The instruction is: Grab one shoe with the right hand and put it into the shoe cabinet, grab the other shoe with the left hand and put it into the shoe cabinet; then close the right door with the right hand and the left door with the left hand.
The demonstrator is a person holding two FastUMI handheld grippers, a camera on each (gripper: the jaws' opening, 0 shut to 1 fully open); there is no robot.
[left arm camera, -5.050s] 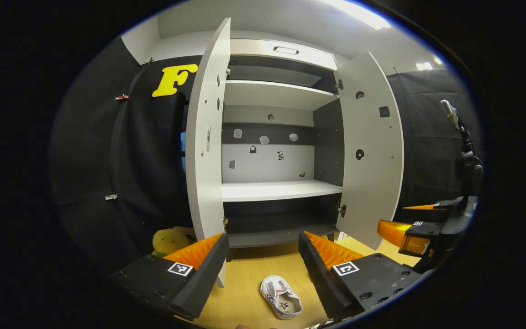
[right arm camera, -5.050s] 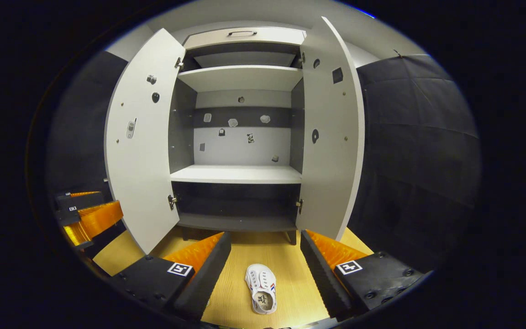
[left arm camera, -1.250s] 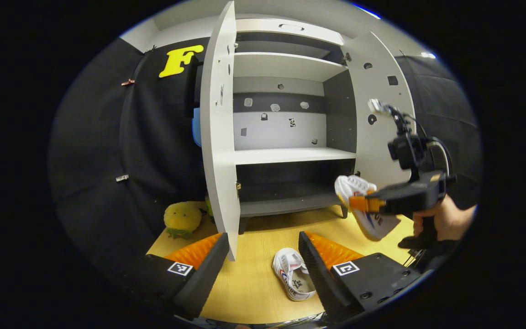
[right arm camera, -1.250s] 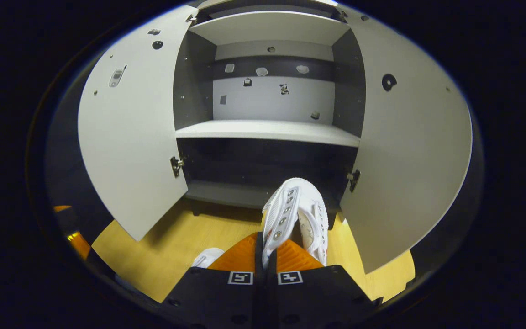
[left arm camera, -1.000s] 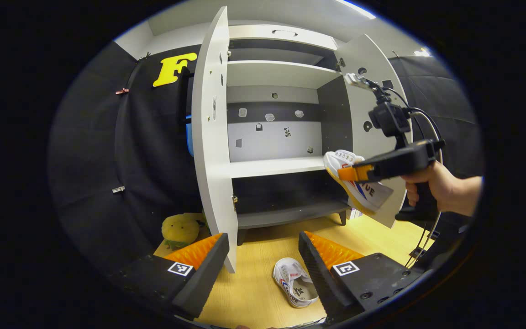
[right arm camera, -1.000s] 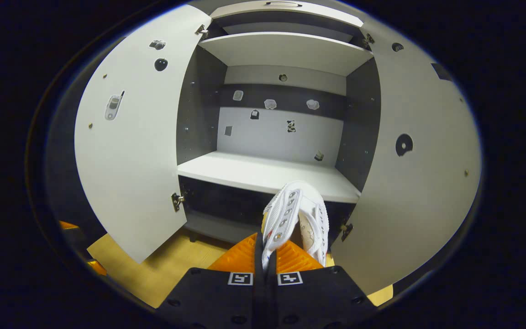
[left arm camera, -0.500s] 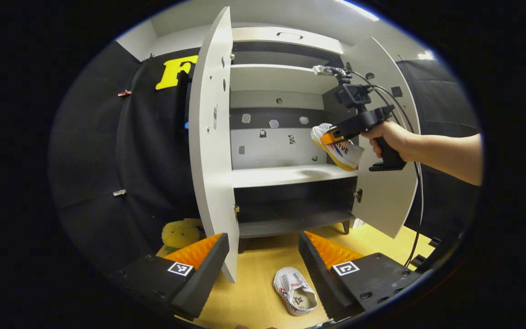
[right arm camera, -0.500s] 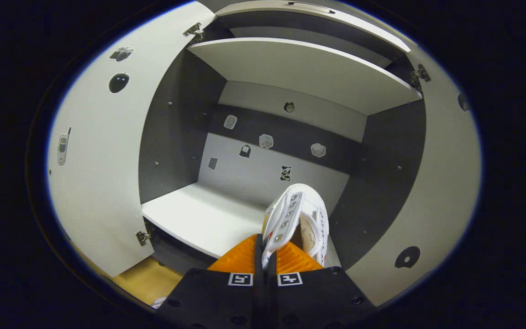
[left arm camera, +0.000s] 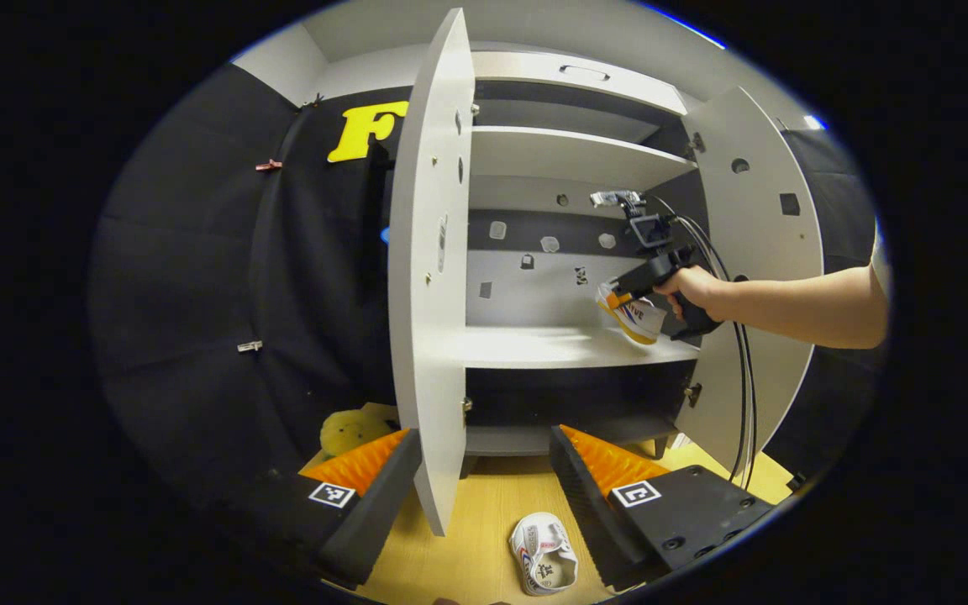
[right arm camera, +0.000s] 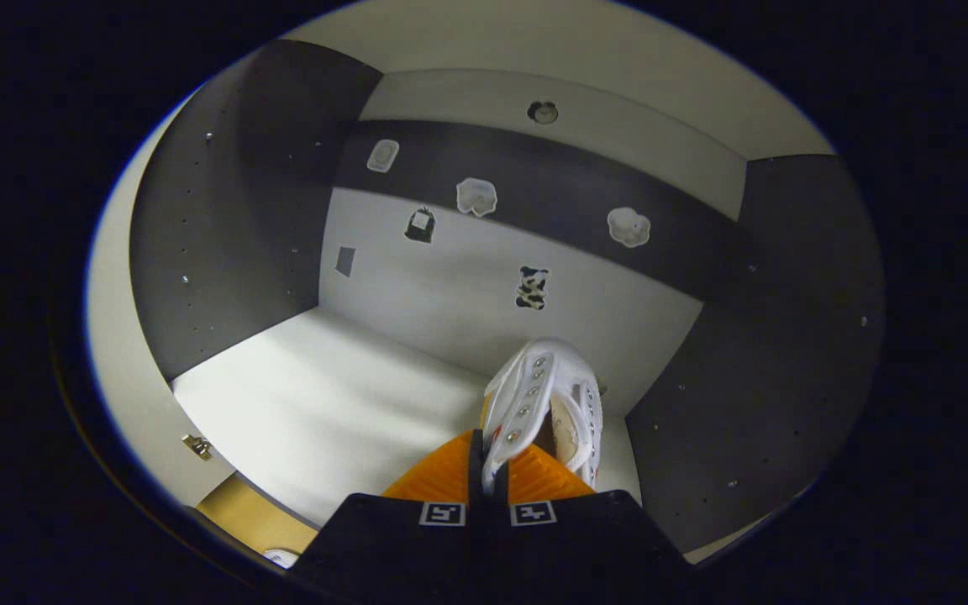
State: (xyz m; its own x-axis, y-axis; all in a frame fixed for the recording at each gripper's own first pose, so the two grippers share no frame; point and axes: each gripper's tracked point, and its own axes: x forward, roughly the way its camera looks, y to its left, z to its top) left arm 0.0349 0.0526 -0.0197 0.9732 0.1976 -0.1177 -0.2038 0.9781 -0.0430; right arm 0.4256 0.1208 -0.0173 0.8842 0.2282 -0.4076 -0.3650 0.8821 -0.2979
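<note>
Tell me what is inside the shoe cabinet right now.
Inside the shoe cabinet, the right gripper holds a white shoe above the middle shelf, otherwise bare. The left door hides the cabinet's left edge.

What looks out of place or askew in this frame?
A yellow plush toy sits on the floor left of the cabinet's left door, unrelated to the task. The second shoe lies skewed on the floor; the first shoe hangs tilted in the right gripper.

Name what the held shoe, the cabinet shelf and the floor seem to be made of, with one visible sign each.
Shoe: probably white fabric or synthetic, with rows of eyelets. Shelf: likely matt white laminated board, smooth and even. Floor: wood or wood-look laminate, with pale grain lines.
</note>
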